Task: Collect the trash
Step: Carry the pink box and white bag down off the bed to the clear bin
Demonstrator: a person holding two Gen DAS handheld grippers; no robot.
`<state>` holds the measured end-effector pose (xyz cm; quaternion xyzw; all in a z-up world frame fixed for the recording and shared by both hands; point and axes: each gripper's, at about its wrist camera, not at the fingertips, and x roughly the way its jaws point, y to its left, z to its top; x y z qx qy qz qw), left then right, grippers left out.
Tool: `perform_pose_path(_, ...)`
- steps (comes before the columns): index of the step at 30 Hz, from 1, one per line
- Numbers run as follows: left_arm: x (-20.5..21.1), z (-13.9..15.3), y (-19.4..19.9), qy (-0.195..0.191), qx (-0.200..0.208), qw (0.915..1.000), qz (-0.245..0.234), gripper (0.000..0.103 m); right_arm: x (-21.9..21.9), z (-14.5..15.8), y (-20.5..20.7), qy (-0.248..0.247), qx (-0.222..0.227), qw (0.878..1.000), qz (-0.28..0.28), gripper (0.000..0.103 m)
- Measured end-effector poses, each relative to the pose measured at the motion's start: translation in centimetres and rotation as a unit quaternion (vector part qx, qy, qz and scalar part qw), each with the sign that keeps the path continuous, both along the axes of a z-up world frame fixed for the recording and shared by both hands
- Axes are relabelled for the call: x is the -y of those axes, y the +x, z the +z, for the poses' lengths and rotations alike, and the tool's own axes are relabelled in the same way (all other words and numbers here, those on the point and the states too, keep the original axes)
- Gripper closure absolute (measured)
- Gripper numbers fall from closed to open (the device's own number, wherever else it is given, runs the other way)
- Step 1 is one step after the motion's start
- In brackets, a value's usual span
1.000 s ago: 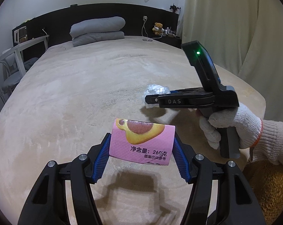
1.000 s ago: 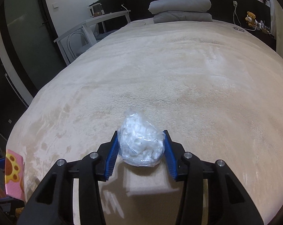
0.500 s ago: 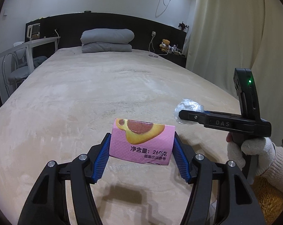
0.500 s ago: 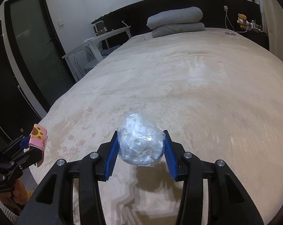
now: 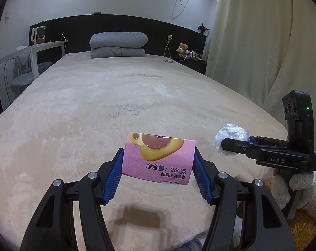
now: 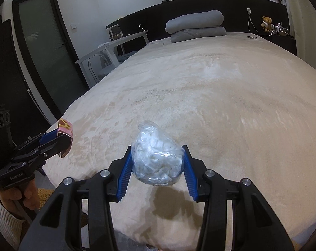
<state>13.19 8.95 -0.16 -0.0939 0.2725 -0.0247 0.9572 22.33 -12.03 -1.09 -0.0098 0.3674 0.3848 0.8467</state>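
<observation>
We hold both pieces of trash clear above the near edge of the bed (image 5: 95,108).

Our left gripper (image 5: 158,165) pinches the pink wrapper (image 5: 158,156) and our right gripper (image 6: 157,163) pinches the crumpled clear bag (image 6: 157,161), so we judge picking done and carrying in hand; next we need a bin, which neither view shows. The right view alone shows the door (image 6: 47,48); the left view alone shows the curtain (image 5: 262,41).

2 tongs (image 5: 158,173) (image 6: 157,167), 1 pink wrapper (image 5: 159,159), 1 clear bag (image 6: 158,163), 1 teddy (image 5: 182,49).
</observation>
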Motion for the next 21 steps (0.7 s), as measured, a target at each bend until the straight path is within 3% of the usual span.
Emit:
perform_pose_path(15, 3.9, -1.3, -7.1, -0.023, 0.002, 0.9997, 0.003, 0.042, 4.5, -0.4, -7.8, 0.015, -0.007, 1.000, 0.008, 0.057)
perform_pose_path(21, 4.8, -2.4, -8.8, -0.062, -0.009, 0.9980, -0.007, 0.042, 6.1, -0.8, -10.2, 0.022, -0.014, 1.000, 0.004, 0.057)
